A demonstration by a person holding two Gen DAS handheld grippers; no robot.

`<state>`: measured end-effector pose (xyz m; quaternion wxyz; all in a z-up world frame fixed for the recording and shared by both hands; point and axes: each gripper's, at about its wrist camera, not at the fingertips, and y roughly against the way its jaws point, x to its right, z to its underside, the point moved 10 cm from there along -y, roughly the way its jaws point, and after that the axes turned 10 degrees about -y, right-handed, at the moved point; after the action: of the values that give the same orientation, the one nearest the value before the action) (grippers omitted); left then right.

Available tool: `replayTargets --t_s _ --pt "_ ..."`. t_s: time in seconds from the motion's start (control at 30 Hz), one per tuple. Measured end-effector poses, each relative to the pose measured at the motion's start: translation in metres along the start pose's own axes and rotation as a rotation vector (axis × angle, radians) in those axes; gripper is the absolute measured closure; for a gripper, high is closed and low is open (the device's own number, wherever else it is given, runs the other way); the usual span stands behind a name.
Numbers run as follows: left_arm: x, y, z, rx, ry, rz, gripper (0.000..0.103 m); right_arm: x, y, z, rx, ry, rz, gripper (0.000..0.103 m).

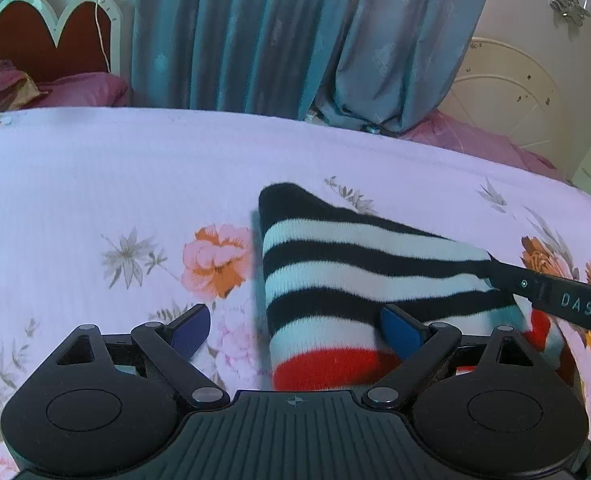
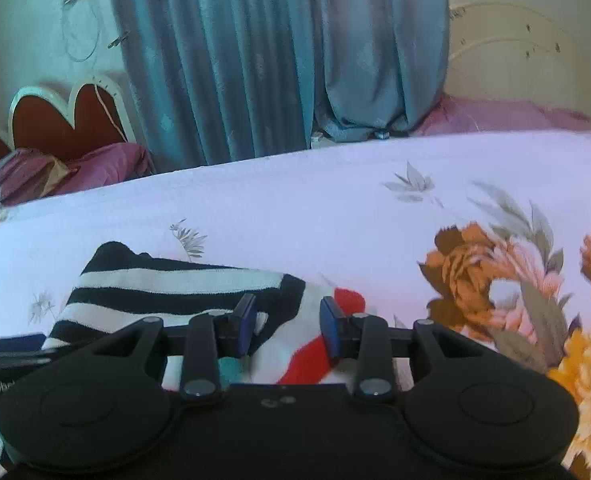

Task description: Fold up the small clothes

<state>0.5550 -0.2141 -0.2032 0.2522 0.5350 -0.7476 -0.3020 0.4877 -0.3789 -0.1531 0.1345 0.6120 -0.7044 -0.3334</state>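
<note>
Striped garment (image 1: pixel 335 276) lying folded on floral bed sheet (image 1: pixel 95 184). Left tool (image 1: pixel 295 328) spread wide astride its near edge, gripping nothing. Right tool (image 2: pixel 285 330) partly apart over red hem, pads not pressing, apparently for releasing.

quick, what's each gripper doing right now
left gripper: open, holding nothing, over the striped sock
right gripper: open, sock between its fingers, not pinched

Right claw (image 2: pixel 287 326) parted over striped garment (image 2: pixel 175 288)
</note>
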Motion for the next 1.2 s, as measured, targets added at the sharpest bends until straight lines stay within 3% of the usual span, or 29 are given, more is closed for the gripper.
replayTargets --t_s 0.1,0.3,0.67,1.0,1.13,1.2 --pt "0.000 -0.006 -0.002 -0.012 -0.002 -0.006 0.012 0.002 -0.006 0.002 -0.004 0.029 0.037 0.069" --pt "-0.003 -0.008 0.001 -0.039 0.027 0.006 0.012 0.007 -0.006 0.004 -0.013 0.004 0.021 0.068" --pt "0.006 0.042 0.005 0.017 -0.015 0.029 0.012 0.007 0.057 0.001 0.044 -0.005 -0.050 0.065" --pt "0.012 0.074 0.043 0.010 -0.026 0.057 0.012 0.004 0.086 0.043 0.014 0.024 -0.063 0.067" --pt "0.012 0.071 0.049 0.012 -0.034 0.052 0.012 0.018 0.077 0.058 -0.022 0.044 0.016 0.069" --pt "0.013 0.071 0.050 0.013 -0.032 0.051 0.012 0.028 0.074 0.064 -0.049 -0.006 0.009 0.070"
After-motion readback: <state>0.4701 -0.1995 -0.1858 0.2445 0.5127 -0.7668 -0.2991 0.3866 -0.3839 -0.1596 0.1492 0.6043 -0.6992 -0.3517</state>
